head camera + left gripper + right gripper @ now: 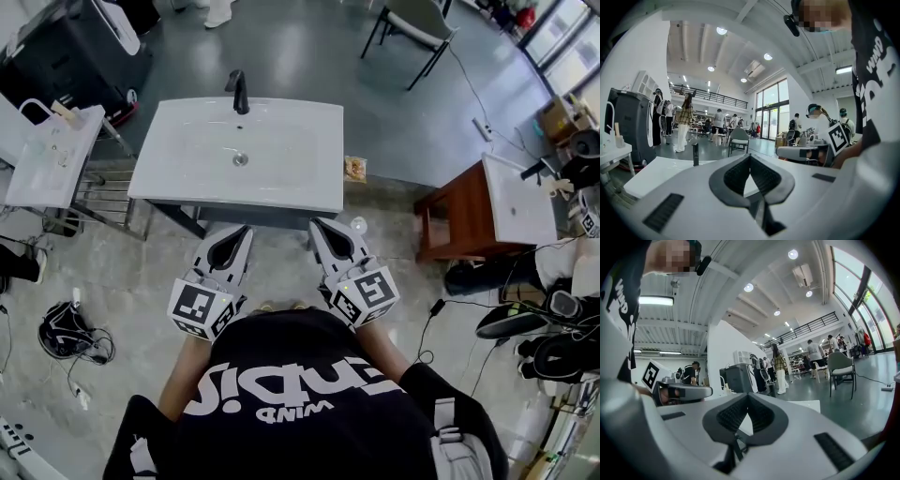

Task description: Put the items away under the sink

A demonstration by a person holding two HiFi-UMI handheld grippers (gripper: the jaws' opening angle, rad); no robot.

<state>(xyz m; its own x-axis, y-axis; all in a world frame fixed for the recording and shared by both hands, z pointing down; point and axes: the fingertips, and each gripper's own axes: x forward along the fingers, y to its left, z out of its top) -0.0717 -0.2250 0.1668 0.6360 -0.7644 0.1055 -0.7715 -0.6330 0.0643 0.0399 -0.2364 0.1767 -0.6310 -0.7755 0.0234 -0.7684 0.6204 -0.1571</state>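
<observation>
Facing a white sink (281,141) with black faucet (239,92). Left gripper (234,234) and right gripper (328,227) level just before its front edge, each clamped shut on nothing. Small tan item (354,169) just beside the right rim. Around: glossy grey floor (309,47), a chair (417,23), wooden stand (459,211) at right — people (684,122) far off.

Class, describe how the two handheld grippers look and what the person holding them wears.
The left gripper and right gripper match: pale grey wedge-shaped shells, dark ribbed pads, each carrying a cube with black-and-white square markers. The person wears a black T-shirt with white lettering.
</observation>
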